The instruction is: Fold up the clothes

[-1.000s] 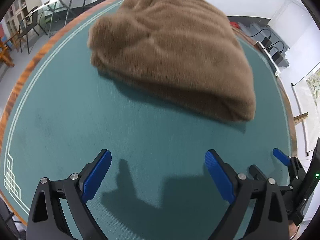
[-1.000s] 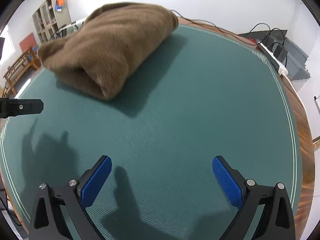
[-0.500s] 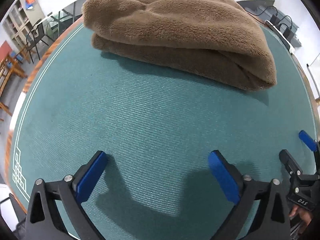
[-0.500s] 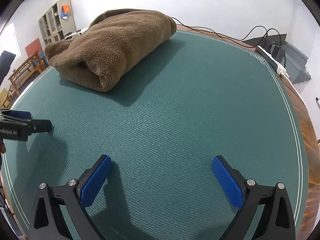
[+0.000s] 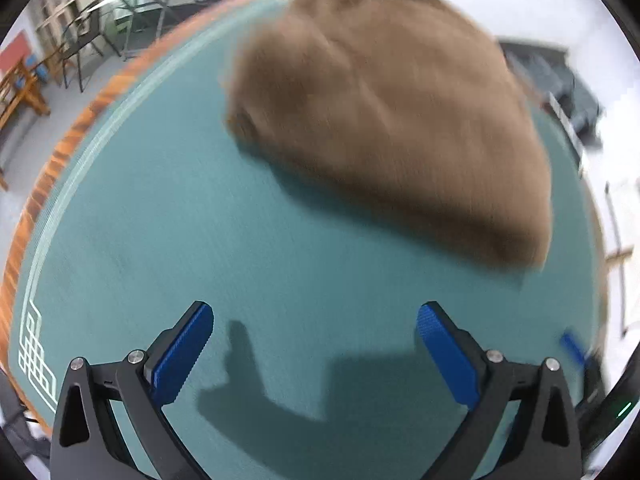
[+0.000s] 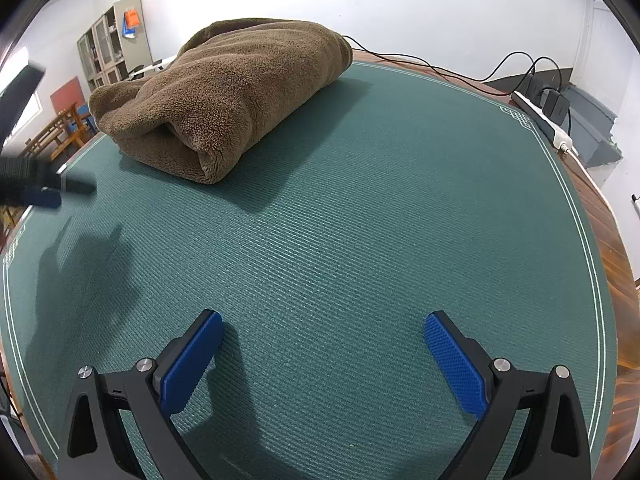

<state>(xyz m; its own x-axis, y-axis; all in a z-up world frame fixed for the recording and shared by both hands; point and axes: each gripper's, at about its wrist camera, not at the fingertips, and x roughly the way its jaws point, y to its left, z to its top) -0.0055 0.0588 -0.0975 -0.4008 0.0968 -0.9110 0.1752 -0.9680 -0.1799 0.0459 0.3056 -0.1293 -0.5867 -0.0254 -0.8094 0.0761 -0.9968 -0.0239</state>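
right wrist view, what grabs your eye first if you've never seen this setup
A fluffy brown fleece garment, folded into a thick bundle, lies at the far left of the round green felt table. In the foreground the right gripper hangs open and empty over bare felt. The left gripper is a blur at the left edge.

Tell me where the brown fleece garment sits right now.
The brown fleece garment lies folded at the far left of the green table mat in the right wrist view, beyond both open grippers.

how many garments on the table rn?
1. A brown fleece garment, folded into a bundle, lies on the far part of the green table mat, ahead of both open grippers. Folded layers could hide a second piece; none shows.
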